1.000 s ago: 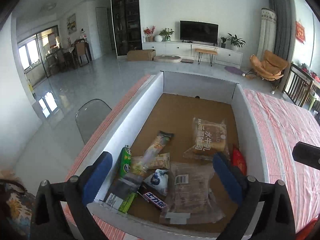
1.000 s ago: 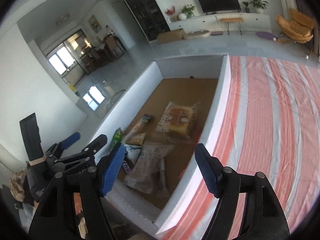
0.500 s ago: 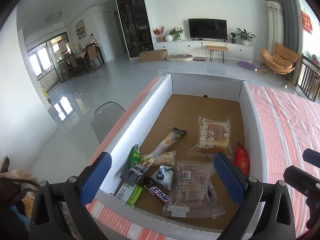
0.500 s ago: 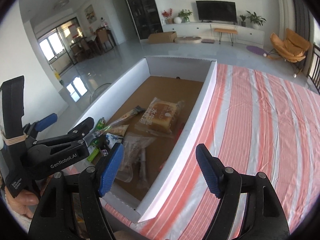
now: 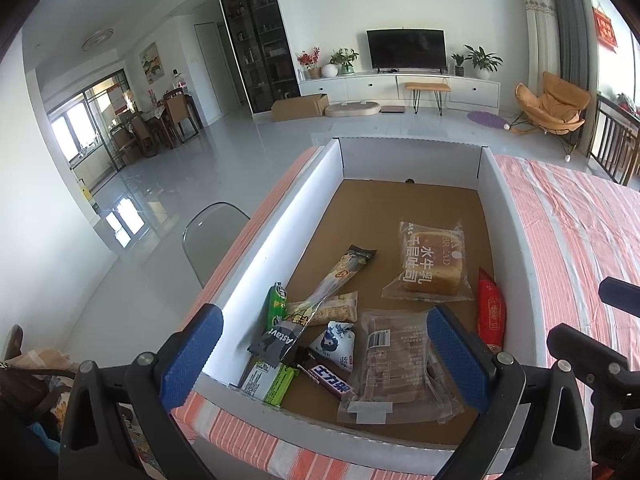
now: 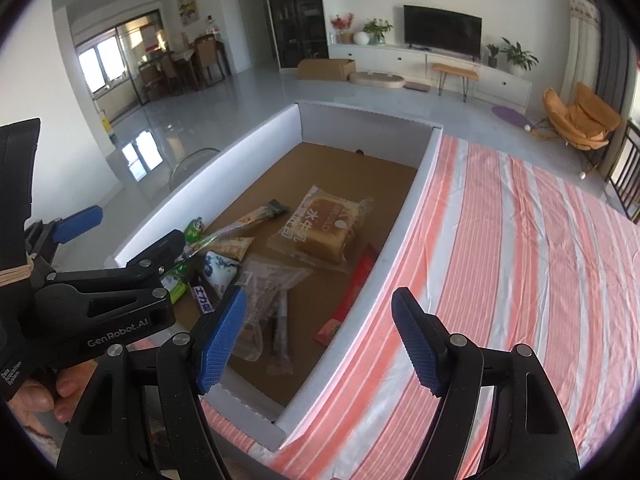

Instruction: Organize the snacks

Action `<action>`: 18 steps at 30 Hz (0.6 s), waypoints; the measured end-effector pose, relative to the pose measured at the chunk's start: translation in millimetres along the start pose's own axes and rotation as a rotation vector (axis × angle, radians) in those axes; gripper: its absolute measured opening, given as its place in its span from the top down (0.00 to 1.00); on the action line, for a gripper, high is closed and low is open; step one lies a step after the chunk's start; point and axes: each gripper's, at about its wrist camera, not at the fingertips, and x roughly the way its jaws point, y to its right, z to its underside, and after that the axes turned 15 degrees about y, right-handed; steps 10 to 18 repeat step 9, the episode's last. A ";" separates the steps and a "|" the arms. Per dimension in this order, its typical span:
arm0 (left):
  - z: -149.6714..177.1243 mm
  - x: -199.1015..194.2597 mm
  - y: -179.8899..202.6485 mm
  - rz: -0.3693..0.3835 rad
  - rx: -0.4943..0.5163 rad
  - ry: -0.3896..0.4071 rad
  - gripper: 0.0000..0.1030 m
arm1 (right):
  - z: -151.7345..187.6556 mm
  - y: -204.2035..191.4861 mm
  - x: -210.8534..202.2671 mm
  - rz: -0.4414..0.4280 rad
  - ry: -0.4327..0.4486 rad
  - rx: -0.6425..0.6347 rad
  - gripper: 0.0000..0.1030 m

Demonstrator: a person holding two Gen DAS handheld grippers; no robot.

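Snacks lie loose in the white-walled cardboard box [image 5: 280,236], all ahead of both tongs. Left gripper [image 5: 326,352] is released, jaws spread, holding nothing; right gripper [image 6: 320,336] likewise, over the box's right wall and the striped tablecloth [image 6: 520,260]. Between the left jaws: clear cracker pack [image 5: 394,356], chocolate bar [image 5: 330,376], green pack [image 5: 272,382]. Beyond: bread loaf pack [image 5: 432,264]. No snack remains on the cloth; whether sorting continues inside cannot be judged. Long stick pack [image 5: 340,276] runs diagonally, far end pointing away and rightward.
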 end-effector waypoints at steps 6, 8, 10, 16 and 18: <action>1.7 0.2 -4.7 0.052 -0.045 -0.038 0.00 | -2.1 -5.1 2.8 -0.008 0.001 -0.009 0.24; 2.3 -0.6 -5.1 0.050 -0.043 -0.036 0.00 | -1.2 -8.4 4.6 -0.013 -0.001 -0.015 0.24; 2.6 -0.9 -5.4 0.046 -0.040 -0.033 0.00 | -1.2 -8.4 4.6 -0.013 -0.001 -0.015 0.24; 2.6 -0.9 -5.4 0.046 -0.040 -0.033 0.00 | -1.2 -8.4 4.6 -0.013 -0.001 -0.015 0.24; 2.6 -0.9 -5.4 0.046 -0.040 -0.033 0.00 | -1.2 -8.4 4.6 -0.013 -0.001 -0.015 0.24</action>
